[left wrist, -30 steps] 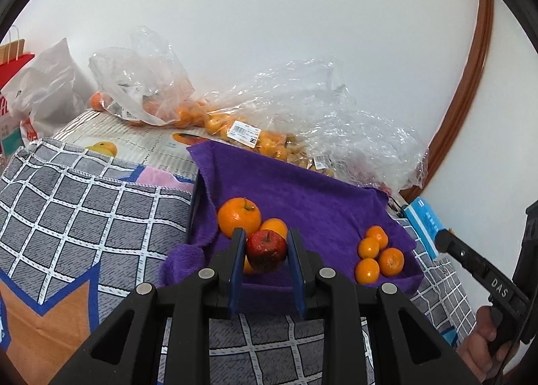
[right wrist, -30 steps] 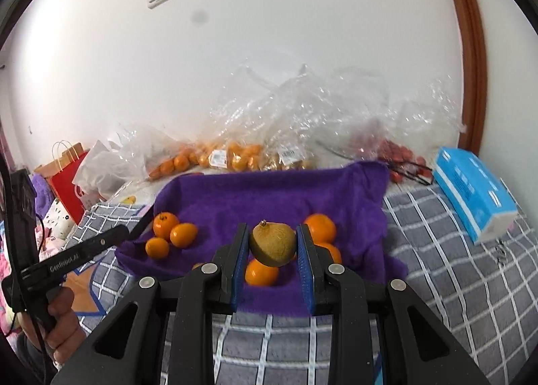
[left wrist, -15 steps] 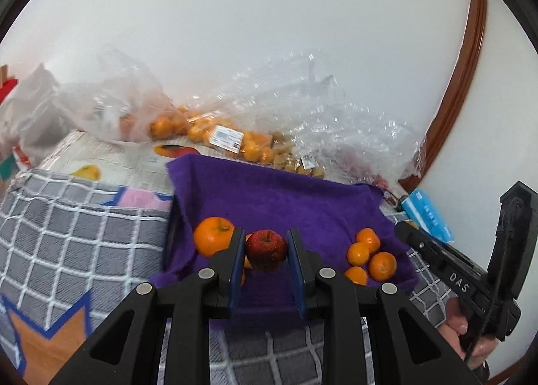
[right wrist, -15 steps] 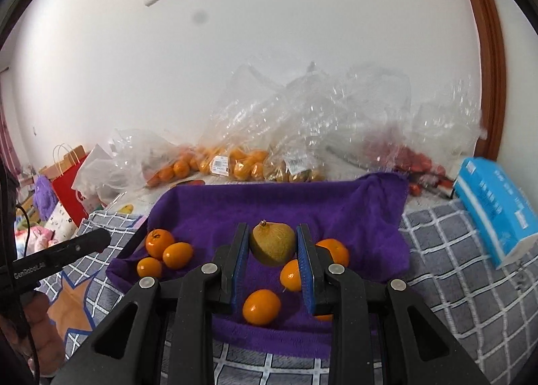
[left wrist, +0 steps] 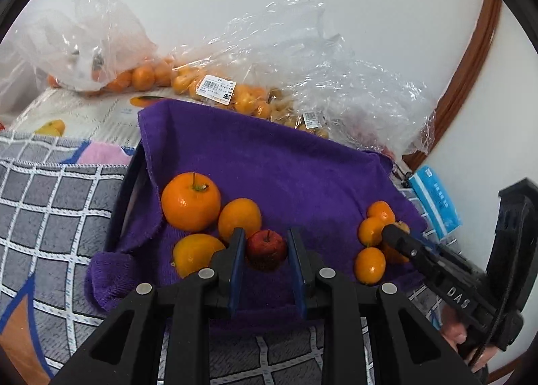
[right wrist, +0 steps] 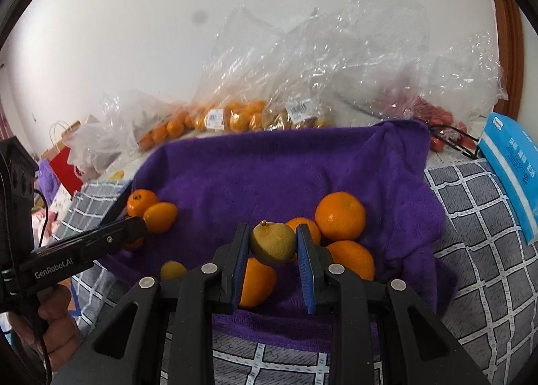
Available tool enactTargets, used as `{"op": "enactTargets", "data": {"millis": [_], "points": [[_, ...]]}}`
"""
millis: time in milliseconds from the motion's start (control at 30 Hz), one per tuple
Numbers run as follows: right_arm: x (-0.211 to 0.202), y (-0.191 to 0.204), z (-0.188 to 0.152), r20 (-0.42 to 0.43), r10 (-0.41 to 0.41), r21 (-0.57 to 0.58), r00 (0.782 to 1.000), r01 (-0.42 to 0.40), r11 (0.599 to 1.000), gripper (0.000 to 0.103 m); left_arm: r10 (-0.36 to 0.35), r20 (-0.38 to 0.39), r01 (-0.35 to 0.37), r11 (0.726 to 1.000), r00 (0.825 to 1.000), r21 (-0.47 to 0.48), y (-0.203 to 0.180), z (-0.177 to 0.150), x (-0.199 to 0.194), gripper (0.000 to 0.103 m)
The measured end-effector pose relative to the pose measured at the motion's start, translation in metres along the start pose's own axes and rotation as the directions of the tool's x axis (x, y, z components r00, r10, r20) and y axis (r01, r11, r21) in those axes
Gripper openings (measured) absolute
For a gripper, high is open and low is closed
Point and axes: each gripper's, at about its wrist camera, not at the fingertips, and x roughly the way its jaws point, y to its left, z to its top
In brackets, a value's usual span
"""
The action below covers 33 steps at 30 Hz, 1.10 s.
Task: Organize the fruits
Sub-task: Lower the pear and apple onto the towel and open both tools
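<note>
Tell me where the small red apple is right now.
In the left wrist view, the red apple sits clamped in the left gripper, above the purple towel, beside three oranges.

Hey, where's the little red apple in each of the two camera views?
Left wrist view: the red apple sits low in the middle, clamped in the left gripper, just right of three big oranges.
Right wrist view: the apple is not visible; only the left gripper's black side shows at the left edge, and the right gripper holds a yellow-green fruit.
Shared landmark: the purple towel.
</note>
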Motion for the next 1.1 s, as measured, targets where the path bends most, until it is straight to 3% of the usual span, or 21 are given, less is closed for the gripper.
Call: {"op": "enactTargets", "data": {"millis": [267, 867, 967, 1100], "points": [[0.009, -0.006, -0.002, -0.031, -0.005, 0.028, 0.999, 0.006, 1.000, 0.028, 0.006, -0.006, -0.006, 1.000, 1.000, 0.017, -0.003, -0.002, 0.005, 0.024], [0.002, -0.004, -0.003, 0.003, -0.044, 0.020, 0.999, 0.044, 0.999, 0.030, 0.045, 0.006, -0.046, 0.998, 0.999, 0.038, -0.005, -0.001, 0.006, 0.024], [-0.002, -0.001, -0.003, 0.019, -0.060, 0.006, 0.998, 0.060, 0.998, 0.036, 0.051, 0.030, -0.053, 0.997, 0.998, 0.056, -0.008, -0.003, 0.001, 0.034], [-0.004, 0.004, -0.004, 0.033, -0.093, -0.015, 0.995, 0.093, 0.996, 0.038, 0.057, 0.034, -0.059, 0.996, 0.998, 0.068, -0.010, -0.003, -0.001, 0.035]]}}
